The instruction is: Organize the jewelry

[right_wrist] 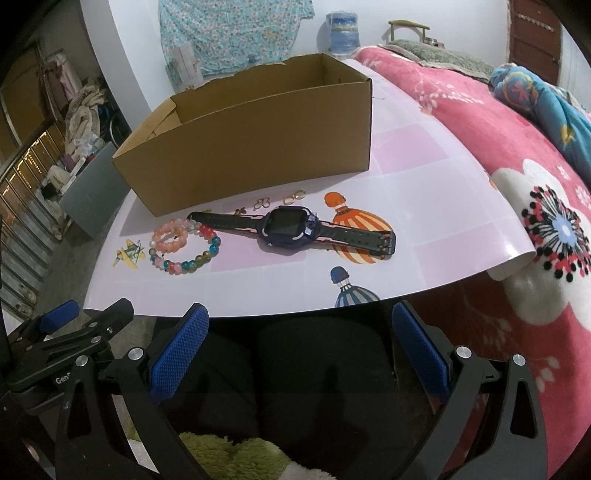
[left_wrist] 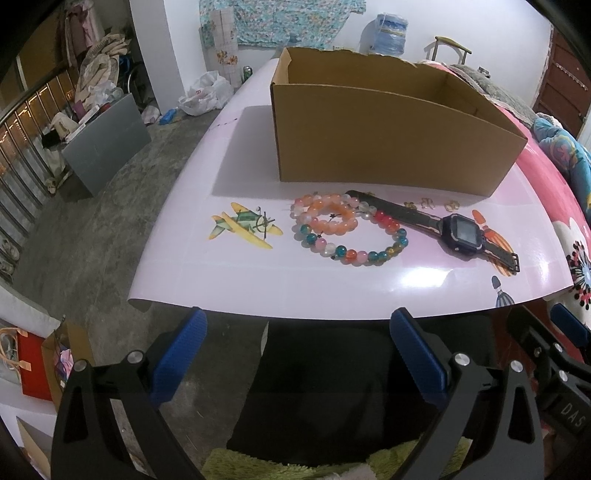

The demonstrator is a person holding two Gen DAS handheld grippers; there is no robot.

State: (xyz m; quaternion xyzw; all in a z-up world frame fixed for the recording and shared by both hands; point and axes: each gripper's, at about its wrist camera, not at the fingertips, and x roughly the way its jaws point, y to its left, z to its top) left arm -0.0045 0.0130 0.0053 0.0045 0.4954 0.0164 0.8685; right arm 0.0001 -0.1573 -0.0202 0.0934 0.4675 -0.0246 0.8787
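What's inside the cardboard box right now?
The cardboard box is open on top, and only bare inner walls show. Its floor is hidden by the near wall, so I cannot tell if anything lies inside.

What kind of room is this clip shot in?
Probably a bedroom at home: a pink floral blanket on what looks like a bed beside the board, clothes piled in the corner, and a patterned cloth hung on the wall.
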